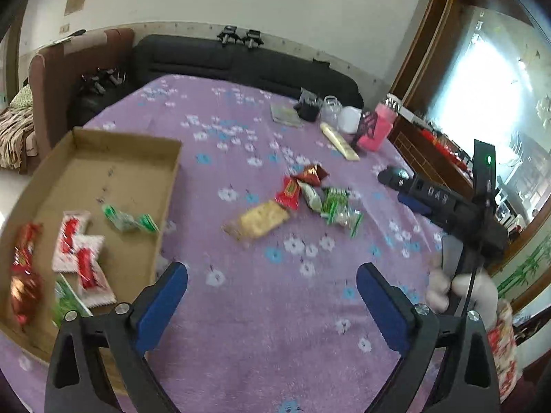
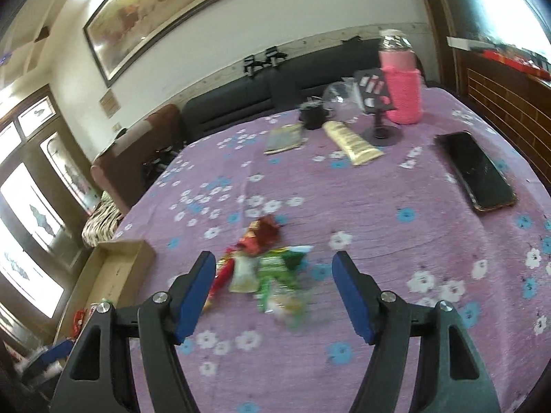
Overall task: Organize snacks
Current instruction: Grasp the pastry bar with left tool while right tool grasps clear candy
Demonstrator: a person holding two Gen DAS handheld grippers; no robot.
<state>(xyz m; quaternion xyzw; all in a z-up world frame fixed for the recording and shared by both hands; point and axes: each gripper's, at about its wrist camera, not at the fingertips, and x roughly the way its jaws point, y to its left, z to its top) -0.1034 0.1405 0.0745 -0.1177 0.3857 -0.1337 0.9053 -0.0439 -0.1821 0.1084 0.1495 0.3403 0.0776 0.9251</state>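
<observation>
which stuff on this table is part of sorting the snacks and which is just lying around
Part of the job:
- cardboard tray, already holding several packets
- loose snack pile on the purple cloth
- cracker pack beside the pile

Just lying about:
- black phone
- pink-sleeved bottle
- cream tube
- small booklet
- black cup

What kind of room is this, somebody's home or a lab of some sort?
Most likely a home living room. A black sofa runs along the wall under a large framed painting, and the table wears a purple flowered cloth with a phone and a pink-sleeved bottle on it.
</observation>
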